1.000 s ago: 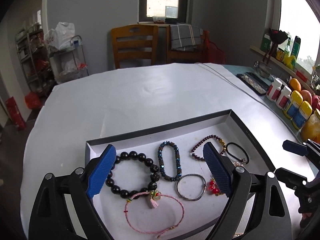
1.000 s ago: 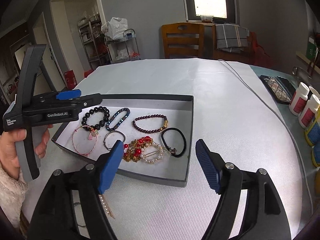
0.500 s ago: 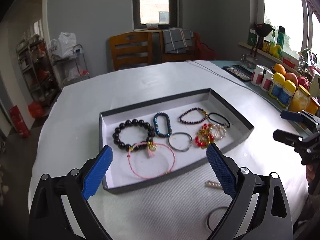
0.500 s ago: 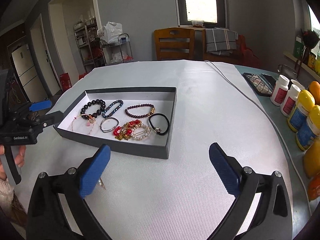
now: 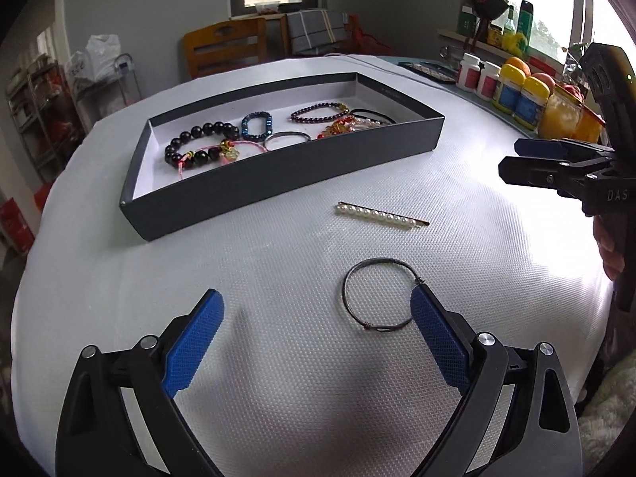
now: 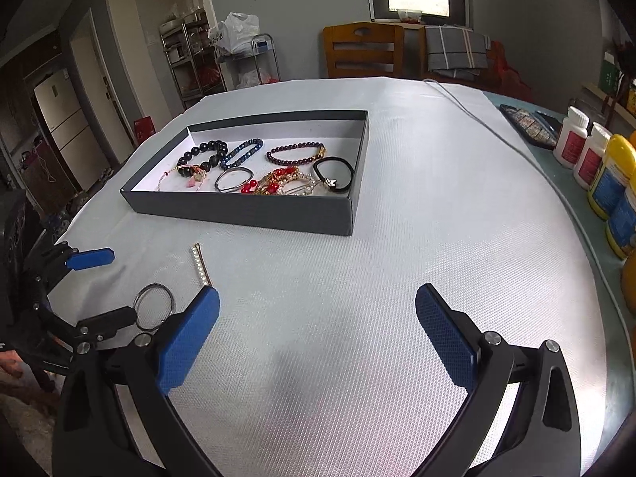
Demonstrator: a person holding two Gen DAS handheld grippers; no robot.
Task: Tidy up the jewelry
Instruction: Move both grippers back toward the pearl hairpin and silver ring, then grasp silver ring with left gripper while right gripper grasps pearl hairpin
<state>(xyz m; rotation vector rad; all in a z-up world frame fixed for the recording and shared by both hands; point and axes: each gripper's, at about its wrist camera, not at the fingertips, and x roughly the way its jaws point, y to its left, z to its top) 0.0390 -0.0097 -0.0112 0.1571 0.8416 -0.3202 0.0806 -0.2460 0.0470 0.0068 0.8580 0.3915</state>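
The left gripper (image 5: 316, 320) and right gripper (image 6: 318, 324) were held wide open and empty (a wire bangle (image 5: 379, 295) beside the left's fingertip), the pearl hairpin (image 5: 381, 215) lying before the jewelry-filled tray (image 5: 278, 169).

wooden chair (image 6: 363, 51), white bottles (image 6: 580, 147), yellow-capped jars (image 5: 518, 97), white tablecloth (image 6: 417, 238)

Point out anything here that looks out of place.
Two pieces lie loose on the white tablecloth outside the dark tray that holds the other jewelry: a pearl hair clip and a thin wire bangle.
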